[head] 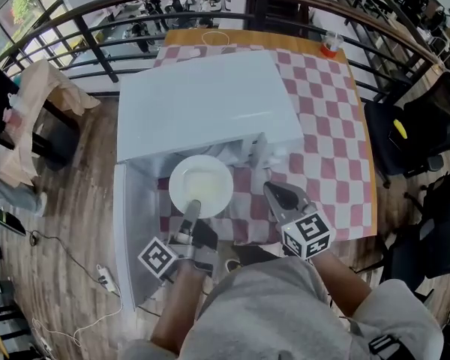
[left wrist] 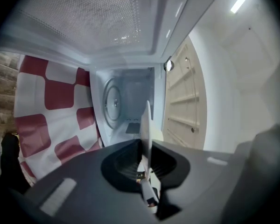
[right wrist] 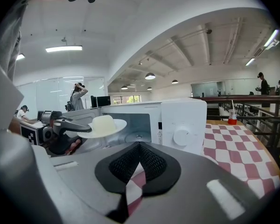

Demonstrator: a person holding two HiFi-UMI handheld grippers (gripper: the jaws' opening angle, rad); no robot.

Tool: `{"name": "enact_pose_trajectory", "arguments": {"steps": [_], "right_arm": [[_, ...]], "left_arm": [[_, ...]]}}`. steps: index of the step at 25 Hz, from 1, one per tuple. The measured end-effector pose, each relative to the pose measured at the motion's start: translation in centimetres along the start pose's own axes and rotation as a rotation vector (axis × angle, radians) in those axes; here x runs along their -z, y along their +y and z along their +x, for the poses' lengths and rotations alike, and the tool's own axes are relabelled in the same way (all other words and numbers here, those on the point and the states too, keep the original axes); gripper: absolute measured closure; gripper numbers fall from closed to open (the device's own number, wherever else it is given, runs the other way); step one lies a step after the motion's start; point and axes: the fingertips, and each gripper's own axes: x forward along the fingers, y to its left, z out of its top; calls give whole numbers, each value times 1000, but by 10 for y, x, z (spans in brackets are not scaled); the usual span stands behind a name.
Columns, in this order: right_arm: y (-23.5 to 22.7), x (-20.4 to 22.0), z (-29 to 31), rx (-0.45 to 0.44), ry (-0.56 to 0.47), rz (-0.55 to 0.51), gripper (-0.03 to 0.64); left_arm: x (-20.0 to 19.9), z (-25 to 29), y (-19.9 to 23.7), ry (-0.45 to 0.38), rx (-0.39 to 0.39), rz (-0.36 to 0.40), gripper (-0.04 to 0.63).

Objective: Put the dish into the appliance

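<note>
Left tongs [head: 193,210] clamp the near rim of the dish [head: 201,186], keeping it level at the mouth of the open microwave [head: 206,100], which sits at the surface's [head: 326,118] near-left corner. Right tongs [head: 280,196] are closed on nothing and sit just beside the opening, out of the dish's path.

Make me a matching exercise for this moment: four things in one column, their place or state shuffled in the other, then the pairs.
1. dish
2. microwave door
3. red cup
4. right hand-held gripper

a. swung open
b. at the far edge of the table
c. gripped by its rim in the left hand-held gripper
d. shut, holding nothing

Pairs: 1-c, 2-a, 3-b, 4-d
</note>
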Motion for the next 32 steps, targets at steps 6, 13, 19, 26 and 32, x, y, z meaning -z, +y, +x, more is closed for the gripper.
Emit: {"name": "enact_pose_trajectory", "arguments": {"steps": [6,13,19,26,32], "right_arm": [[-7,0,21,-22,24,21,619],[-3,1,41,-68,41,25,619],[-3,4,51,-97,42,23,618],[-8,4,62,-139,40,35,619],[-4,9,70,-187,51,42,618]], "left_arm": [[-10,23,13,1,-18,0,566],[-28,43,43,-25,-45,-17,566],[-46,70,62,-47,-75,-26,566],[-63,100,80,-90,-107,-50,566],[-75,118,99,-126,-153,-43,566]]}}
